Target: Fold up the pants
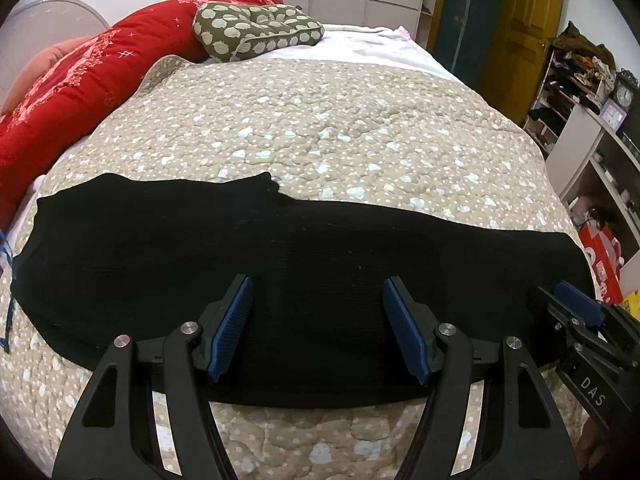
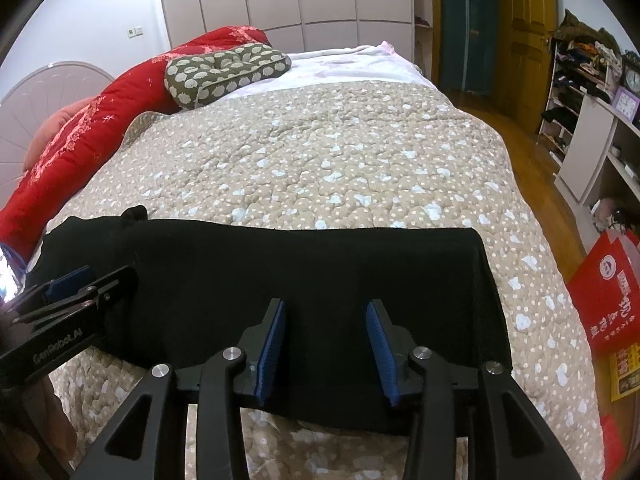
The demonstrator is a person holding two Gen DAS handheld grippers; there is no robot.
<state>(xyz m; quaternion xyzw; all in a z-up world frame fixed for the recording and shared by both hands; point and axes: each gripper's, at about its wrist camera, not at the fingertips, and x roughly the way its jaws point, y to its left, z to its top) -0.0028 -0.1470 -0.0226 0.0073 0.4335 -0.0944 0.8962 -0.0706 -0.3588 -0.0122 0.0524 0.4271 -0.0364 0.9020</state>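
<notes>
Black pants [image 1: 160,248] lie flat across the near part of the bed in one long dark strip running left to right. My left gripper [image 1: 318,284] hovers over the middle of the strip near its front edge, open, its blue pads apart with no cloth gathered between them. My right gripper [image 2: 326,304] stands open over the pants [image 2: 280,256] close to their right end, and nothing is pinched between its pads. Each gripper also shows in the other's view: the right gripper [image 1: 572,300] at the strip's right end, the left gripper [image 2: 72,280] further left.
The pants rest on a beige dotted quilt [image 1: 320,120]. A red duvet [image 1: 72,88] and a green patterned pillow [image 1: 256,28] lie at the far left. Shelves [image 2: 592,120] and a red bag [image 2: 608,304] stand beyond the bed's right edge.
</notes>
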